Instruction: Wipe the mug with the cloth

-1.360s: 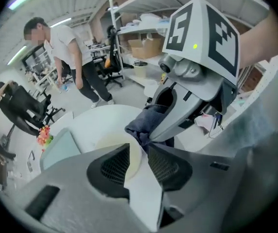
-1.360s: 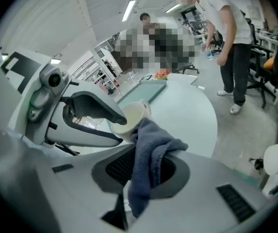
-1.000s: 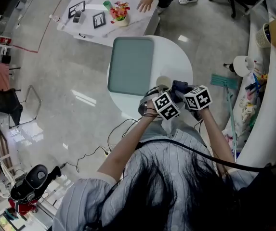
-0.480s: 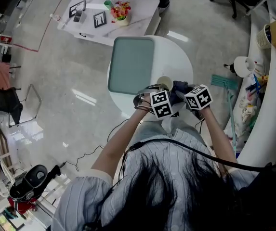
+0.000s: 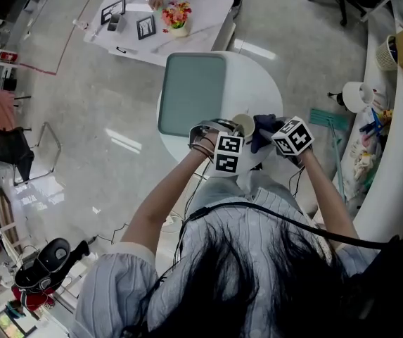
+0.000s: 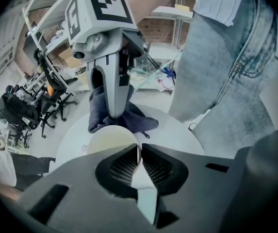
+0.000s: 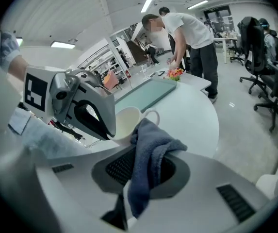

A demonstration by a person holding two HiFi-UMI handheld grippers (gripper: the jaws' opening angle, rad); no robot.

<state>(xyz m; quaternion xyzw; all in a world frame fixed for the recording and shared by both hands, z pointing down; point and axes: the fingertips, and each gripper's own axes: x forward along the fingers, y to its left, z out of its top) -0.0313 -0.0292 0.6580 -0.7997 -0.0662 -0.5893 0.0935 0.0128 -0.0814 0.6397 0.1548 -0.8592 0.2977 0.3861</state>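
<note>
Cream mug (image 6: 110, 141) is pinched at the rim by left gripper (image 6: 139, 153), pointed steeply down, jaws just closed, at the near edge of round white table (image 5: 261, 83). Blue-grey cloth (image 7: 151, 149) is clamped in right gripper (image 7: 143, 178), slanted down, against the mug.

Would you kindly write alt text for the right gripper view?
The right gripper clamps a blue-grey cloth beside a cream mug, whose rim the left gripper has just closed on, over a round white table.

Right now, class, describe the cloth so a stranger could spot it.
Find the round white table with the green mat. At its near edge, beside the cream mug, the right gripper pinches the cloth: dark blue-grey and crumpled, the only soft thing.
</note>
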